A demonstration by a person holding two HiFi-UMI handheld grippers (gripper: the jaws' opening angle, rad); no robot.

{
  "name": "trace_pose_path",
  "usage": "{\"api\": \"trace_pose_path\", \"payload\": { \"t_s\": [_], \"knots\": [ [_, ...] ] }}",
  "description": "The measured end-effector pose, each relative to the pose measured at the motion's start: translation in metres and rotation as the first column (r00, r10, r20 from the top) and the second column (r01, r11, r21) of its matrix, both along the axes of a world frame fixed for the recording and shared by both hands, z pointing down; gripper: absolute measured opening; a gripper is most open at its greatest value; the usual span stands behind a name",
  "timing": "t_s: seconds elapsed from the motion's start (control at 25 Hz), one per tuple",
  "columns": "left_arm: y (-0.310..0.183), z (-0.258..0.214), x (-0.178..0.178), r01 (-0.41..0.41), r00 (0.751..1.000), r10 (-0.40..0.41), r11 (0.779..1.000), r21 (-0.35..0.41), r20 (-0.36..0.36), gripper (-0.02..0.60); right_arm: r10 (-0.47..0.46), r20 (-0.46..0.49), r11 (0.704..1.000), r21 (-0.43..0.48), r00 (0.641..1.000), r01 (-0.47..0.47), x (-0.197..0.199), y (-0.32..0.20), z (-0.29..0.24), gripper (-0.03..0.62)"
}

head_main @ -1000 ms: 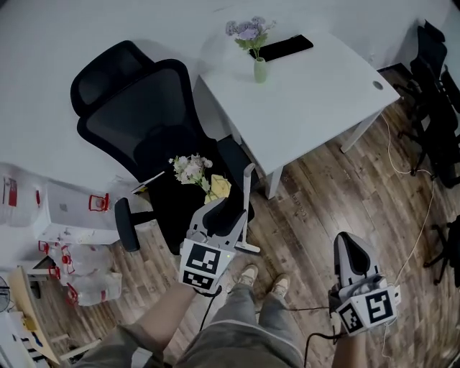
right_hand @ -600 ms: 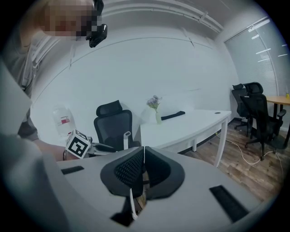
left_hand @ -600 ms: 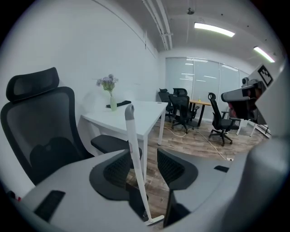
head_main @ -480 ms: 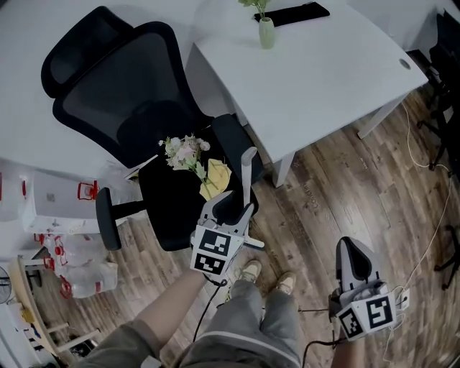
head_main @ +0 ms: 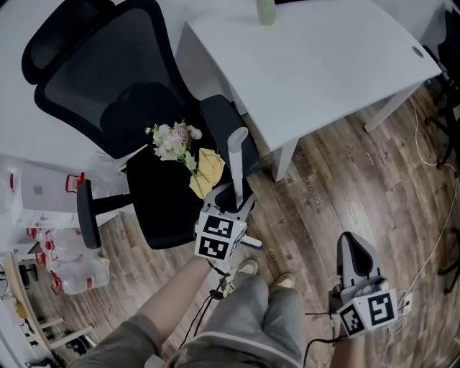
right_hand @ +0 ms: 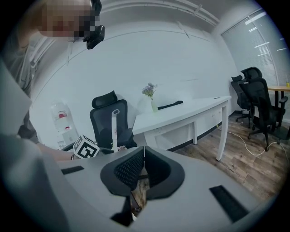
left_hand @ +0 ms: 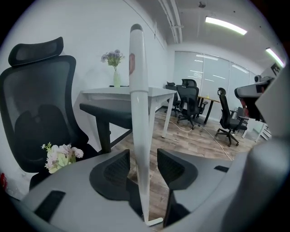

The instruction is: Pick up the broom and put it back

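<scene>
The broom's white handle [head_main: 236,162] stands upright beside the black office chair [head_main: 108,108], its rounded top near the armrest. My left gripper [head_main: 233,192] is around the handle low down. In the left gripper view the handle [left_hand: 138,113] runs up between the two black pads [left_hand: 117,168], and floor shows in a gap on its right side, so the jaws are open around it. The broom's head is hidden. My right gripper [head_main: 353,243] hangs at the lower right, away from the broom. Its pads [right_hand: 134,166] meet with nothing between them.
A bunch of pale flowers [head_main: 176,144] and a yellow piece lie on the chair seat. A white desk [head_main: 323,65] with a green vase [head_main: 265,11] stands behind the handle. The person's legs and shoes [head_main: 248,269] are just below my left gripper. Red-and-white bags [head_main: 72,251] lie left; cables [head_main: 431,180] trail right.
The view has tilted down, with chair and desk shifted up in the picture. My left gripper sits lower on the handle, and more handle shows above it. The right gripper stays at the lower right.
</scene>
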State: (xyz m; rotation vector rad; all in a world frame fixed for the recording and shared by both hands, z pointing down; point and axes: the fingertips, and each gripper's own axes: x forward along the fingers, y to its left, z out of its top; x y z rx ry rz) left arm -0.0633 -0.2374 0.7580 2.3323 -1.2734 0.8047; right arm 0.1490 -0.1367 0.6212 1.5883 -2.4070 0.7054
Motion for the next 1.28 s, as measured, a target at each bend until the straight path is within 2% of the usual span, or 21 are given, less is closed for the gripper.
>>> {"api": "trace_pose_path", "payload": {
  "t_s": [0.04,0.08,0.16,0.36,0.68,0.88,1.28],
  "knots": [
    [-0.002,0.003,-0.001,0.006,1.0,-0.006,1.0,0.003,0.004,0.191,0.002,0.0,1.0,0.0,1.0,-0.002,0.001,0.0,0.003,0.032],
    [-0.003,0.005,-0.002,0.011,1.0,-0.011,1.0,0.008,0.006,0.138,0.003,0.0,1.0,0.001,1.0,-0.003,0.003,-0.001,0.006,0.032],
    [-0.003,0.005,-0.002,0.022,1.0,-0.022,1.0,0.01,0.008,0.1,0.007,0.0,1.0,0.0,1.0,-0.007,0.005,-0.001,0.009,0.032],
    [0.015,-0.001,0.002,0.016,1.0,-0.015,0.999,-0.047,0.009,0.095,0.003,-0.006,1.0,-0.009,1.0,-0.003,0.008,0.005,-0.005,0.032],
    [0.082,-0.031,0.013,-0.025,0.998,0.033,0.99,-0.142,0.055,0.094,0.016,-0.022,1.0,0.02,1.0,-0.016,0.015,0.023,-0.081,0.032],
    [0.107,-0.08,0.023,-0.042,0.998,0.048,0.987,-0.155,0.034,0.094,0.049,-0.031,0.998,0.033,0.998,-0.048,0.021,0.04,-0.129,0.032],
    [0.098,-0.229,0.068,-0.102,0.992,0.097,0.993,-0.056,-0.086,0.094,0.159,-0.054,0.981,0.122,0.986,-0.151,0.061,0.062,-0.238,0.032]
  ]
}}
